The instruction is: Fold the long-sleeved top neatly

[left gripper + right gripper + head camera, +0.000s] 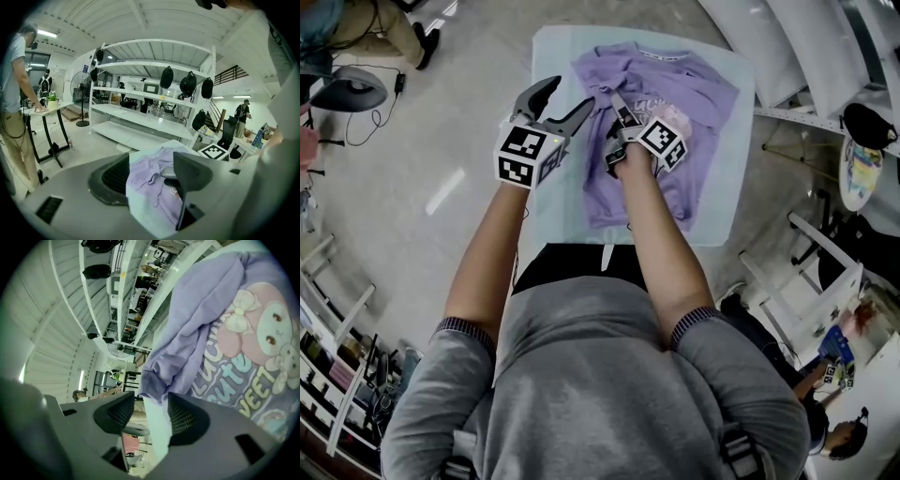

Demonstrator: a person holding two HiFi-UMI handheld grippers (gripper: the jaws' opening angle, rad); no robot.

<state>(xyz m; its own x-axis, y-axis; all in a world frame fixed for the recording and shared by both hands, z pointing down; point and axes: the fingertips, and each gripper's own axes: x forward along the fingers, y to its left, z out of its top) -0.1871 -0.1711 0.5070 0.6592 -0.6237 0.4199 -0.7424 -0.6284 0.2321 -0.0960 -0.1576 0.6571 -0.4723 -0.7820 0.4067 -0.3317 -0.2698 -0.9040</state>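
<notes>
A lilac long-sleeved top (675, 94) with a pink cartoon print lies spread on the pale blue table (553, 56), its left sleeve folded in over the body. My left gripper (572, 94) hovers open at the top's left edge. In the left gripper view the garment (149, 161) shows beyond the wide-apart jaws of that gripper (151, 183). My right gripper (623, 117) is over the top's middle. In the right gripper view this gripper (150, 416) is open with nothing between the pads, and the sleeve cuff and print (220, 324) lie just ahead.
White shelving (154, 93) with dark bags hung on it stands beyond the table. A person (14, 93) stands at a desk on the left. White panels (797, 47) lean at the upper right. Cables and a chair (347, 89) are on the floor to the left.
</notes>
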